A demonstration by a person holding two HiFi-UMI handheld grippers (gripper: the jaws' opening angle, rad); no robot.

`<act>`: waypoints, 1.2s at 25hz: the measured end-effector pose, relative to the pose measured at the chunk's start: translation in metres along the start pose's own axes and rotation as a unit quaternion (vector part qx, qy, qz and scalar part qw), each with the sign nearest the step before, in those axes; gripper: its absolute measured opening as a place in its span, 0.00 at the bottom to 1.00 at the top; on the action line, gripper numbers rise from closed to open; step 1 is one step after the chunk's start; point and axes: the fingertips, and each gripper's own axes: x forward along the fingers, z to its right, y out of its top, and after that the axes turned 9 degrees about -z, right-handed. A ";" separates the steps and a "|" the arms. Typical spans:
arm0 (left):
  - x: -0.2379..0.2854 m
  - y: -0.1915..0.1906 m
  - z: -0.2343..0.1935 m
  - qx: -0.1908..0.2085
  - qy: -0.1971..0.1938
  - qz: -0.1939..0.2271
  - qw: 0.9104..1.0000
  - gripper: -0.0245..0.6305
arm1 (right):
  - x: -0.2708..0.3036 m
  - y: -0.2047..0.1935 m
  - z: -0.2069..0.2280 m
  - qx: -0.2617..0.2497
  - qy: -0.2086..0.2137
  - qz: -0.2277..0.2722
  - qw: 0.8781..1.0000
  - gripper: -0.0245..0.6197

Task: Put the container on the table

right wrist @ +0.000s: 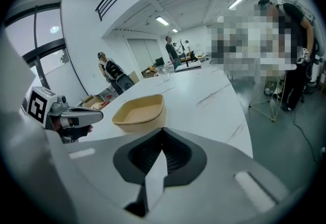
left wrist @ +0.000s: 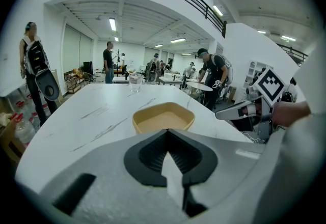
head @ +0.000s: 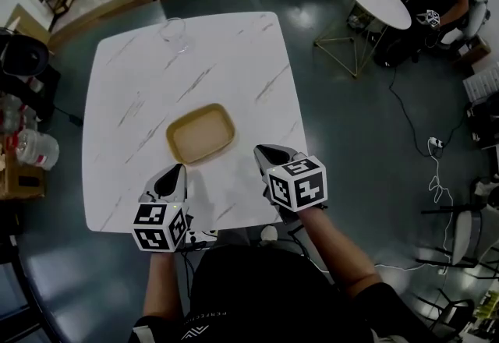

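The tan, shallow, rounded-square container (head: 200, 133) stands empty on the white marble table (head: 140, 84), a little nearer than its middle. My left gripper (head: 178, 171) hovers at the near edge, just short of the container's near left corner, jaws shut with nothing between them. My right gripper (head: 260, 150) is to the right of the container, also shut and empty, apart from its rim. In the left gripper view the container (left wrist: 164, 117) lies straight beyond the closed tips (left wrist: 166, 131). The right gripper view has the container (right wrist: 139, 111) ahead and slightly left of the tips (right wrist: 163, 129).
A clear glass (head: 175, 35) stands at the table's far edge. Water bottles (head: 35, 148) and boxes crowd the floor to the left. A round white table (head: 377, 0) with a seated person is far right. Cables (head: 437, 170) trail over the dark floor. Several people stand beyond.
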 end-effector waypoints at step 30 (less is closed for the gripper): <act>-0.017 -0.047 0.039 -0.025 -0.007 -0.008 1.000 0.03 | -0.011 -0.050 -0.032 -0.047 0.031 -0.039 0.998 0.03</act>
